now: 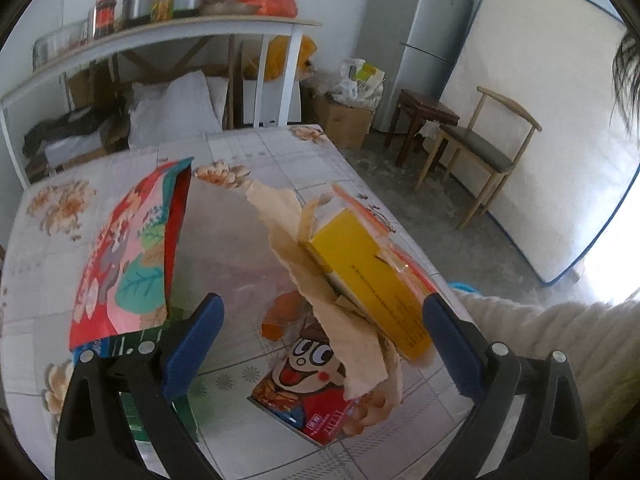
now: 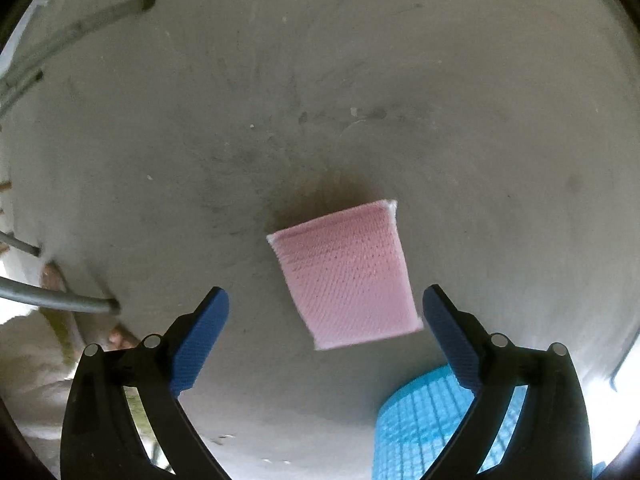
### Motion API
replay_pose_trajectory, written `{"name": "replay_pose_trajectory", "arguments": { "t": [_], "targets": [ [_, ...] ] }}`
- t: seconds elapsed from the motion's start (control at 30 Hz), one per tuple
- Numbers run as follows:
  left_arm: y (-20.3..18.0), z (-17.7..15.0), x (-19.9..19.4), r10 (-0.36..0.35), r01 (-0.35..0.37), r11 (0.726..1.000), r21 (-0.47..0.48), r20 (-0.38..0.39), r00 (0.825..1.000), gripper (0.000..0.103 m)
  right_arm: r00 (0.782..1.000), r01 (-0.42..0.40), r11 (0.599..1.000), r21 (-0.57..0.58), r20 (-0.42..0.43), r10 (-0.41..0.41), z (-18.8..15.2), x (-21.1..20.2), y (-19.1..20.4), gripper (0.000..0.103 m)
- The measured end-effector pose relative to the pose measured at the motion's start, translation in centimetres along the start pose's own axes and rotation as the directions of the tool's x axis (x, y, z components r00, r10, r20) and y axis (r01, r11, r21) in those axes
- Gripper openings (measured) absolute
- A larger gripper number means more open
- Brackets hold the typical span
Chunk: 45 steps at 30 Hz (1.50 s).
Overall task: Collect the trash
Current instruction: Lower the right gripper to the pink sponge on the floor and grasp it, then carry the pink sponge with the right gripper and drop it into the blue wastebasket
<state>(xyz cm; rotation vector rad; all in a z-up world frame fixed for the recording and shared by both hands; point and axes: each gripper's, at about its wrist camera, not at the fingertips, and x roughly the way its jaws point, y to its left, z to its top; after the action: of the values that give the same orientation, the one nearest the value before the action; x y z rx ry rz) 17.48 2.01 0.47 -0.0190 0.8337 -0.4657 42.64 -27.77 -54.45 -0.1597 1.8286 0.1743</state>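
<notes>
My left gripper (image 1: 322,320) stands open just above the flowered table (image 1: 248,160). Trash lies ahead of it: a red and pink snack bag (image 1: 128,252) on the left, a yellow box (image 1: 372,276) leaning on torn beige paper (image 1: 288,216), and a cartoon-face wrapper (image 1: 308,384) close in. A green box (image 1: 136,412) sits under the left finger. My right gripper (image 2: 324,292) is open and points down at the concrete floor (image 2: 320,80). A pink sponge-like pad (image 2: 348,272), slightly blurred, shows between its fingers, not gripped; whether it rests on the floor I cannot tell.
A blue mesh basket (image 2: 416,420) stands on the floor by the right finger. Metal legs (image 2: 60,300) cross the left of that view. Beyond the table are a white shelf (image 1: 160,36), a fridge (image 1: 420,40), a wooden chair (image 1: 480,148) and a cream sleeve (image 1: 560,340).
</notes>
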Motion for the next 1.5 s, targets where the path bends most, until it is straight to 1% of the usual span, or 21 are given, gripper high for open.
{"name": "replay_pose_trajectory", "arguments": {
  "t": [0.17, 0.27, 0.37, 0.43, 0.5, 0.67, 0.8, 0.87, 0.9, 0.93, 1.03, 1.13, 1.17, 1.2, 1.27, 1.33, 1.4, 1.5],
  "targets": [
    [1.0, 0.1, 0.0, -0.005, 0.005, 0.999, -0.037, -0.004, 1.0, 0.097, 0.999, 0.007, 0.999, -0.042, -0.047, -0.009, -0.1, 2.7, 0.1, 0.094],
    [1.4, 0.2, 0.1, -0.009, 0.008, 0.999, -0.052, -0.007, 1.0, 0.097, 0.997, 0.041, 0.997, -0.06, -0.069, -0.045, -0.5, 4.1, 0.1, 0.094],
    [1.6, 0.1, 0.1, -0.02, 0.019, 0.998, -0.063, -0.006, 1.0, 0.097, 0.996, 0.064, 0.997, -0.034, -0.064, -0.066, -0.4, 6.5, 0.2, 0.094],
    [1.7, 0.4, 0.1, -0.028, 0.028, 0.998, -0.064, -0.005, 1.0, 0.097, 0.995, 0.084, 0.996, -0.014, -0.053, -0.085, -0.5, 8.6, 1.0, 0.094],
    [1.8, 0.5, 0.0, -0.03, 0.03, 0.998, -0.062, -0.003, 1.0, 0.097, 0.993, 0.106, 0.994, -0.006, -0.048, -0.107, -0.7, 9.6, 0.9, 0.094],
    [1.9, 0.9, -0.3, -0.043, 0.043, 0.997, -0.059, 0.007, 0.999, 0.097, 0.984, 0.163, 0.987, 0.012, -0.075, -0.161, -1.1, 12.0, 0.6, 0.093],
    [1.9, 1.0, -0.5, -0.062, 0.063, 0.996, -0.063, 0.009, 0.998, 0.097, 0.986, 0.15, 0.988, 0.026, -0.075, -0.148, -1.0, 12.9, 0.0, 0.091],
    [2.0, 1.0, -0.5, -0.072, 0.073, 0.995, -0.066, 0.009, 0.997, 0.097, 0.988, 0.14, 0.99, 0.03, -0.076, -0.138, -0.7, 11.7, -1.5, 0.09],
    [2.1, 1.0, -0.6, -0.079, 0.08, 0.994, -0.069, 0.011, 0.997, 0.097, 0.989, 0.131, 0.991, 0.032, -0.077, -0.128, -0.5, 9.9, -2.6, 0.086],
    [2.0, 1.0, -0.7, -0.086, 0.087, 0.994, -0.072, 0.015, 0.996, 0.097, 0.99, 0.122, 0.992, 0.039, -0.075, -0.119, 1.1, 9.9, -2.2, 0.081],
    [2.3, 1.1, -1.2, -0.109, 0.112, 0.99, -0.087, 0.036, 0.993, 0.097, 0.989, 0.142, 0.988, 0.068, -0.06, -0.138, 1.1, 9.8, -3.3, 0.077],
    [2.4, 1.2, -2.1, -0.116, 0.121, 0.989, -0.09, 0.066, 0.991, 0.097, 0.99, 0.14, 0.986, 0.095, -0.038, -0.137, 1.3, 9.1, -4.2, 0.076],
    [2.4, 1.2, -2.4, -0.115, 0.121, 0.989, -0.089, 0.075, 0.991, 0.097, 0.991, 0.13, 0.985, 0.11, -0.019, -0.129, 1.2, 8.3, -4.2, 0.076],
    [2.3, 1.2, -2.7, -0.112, 0.119, 0.989, -0.088, 0.085, 0.99, 0.097, 0.993, 0.112, 0.985, 0.133, 0.011, -0.114, 1.0, 6.7, -3.8, 0.076],
    [2.2, 1.1, -3.5, -0.114, 0.124, 0.988, -0.088, 0.106, 0.988, 0.097, 0.993, 0.062, 0.981, 0.182, 0.086, -0.078, 0.6, 4.3, -4.2, 0.075],
    [2.1, 1.0, -4.3, -0.129, 0.142, 0.986, -0.091, 0.135, 0.982, 0.097, 0.984, 0.012, 0.972, 0.233, 0.167, -0.053, -0.4, 1.3, -4.8, 0.075],
    [1.9, 1.1, -5.3, -0.152, 0.17, 0.981, -0.099, 0.166, 0.974, 0.097, 0.967, -0.046, 0.955, 0.292, 0.254, -0.031, -2.0, -2.2, -5.6, 0.075],
    [1.6, 1.0, -6.5, -0.184, 0.21, 0.971, -0.11, 0.208, 0.96, 0.097, 0.92, -0.116, 0.925, 0.363, 0.391, -0.039, -5.6, -8.2, -7.1, 0.075]
  ]
}}
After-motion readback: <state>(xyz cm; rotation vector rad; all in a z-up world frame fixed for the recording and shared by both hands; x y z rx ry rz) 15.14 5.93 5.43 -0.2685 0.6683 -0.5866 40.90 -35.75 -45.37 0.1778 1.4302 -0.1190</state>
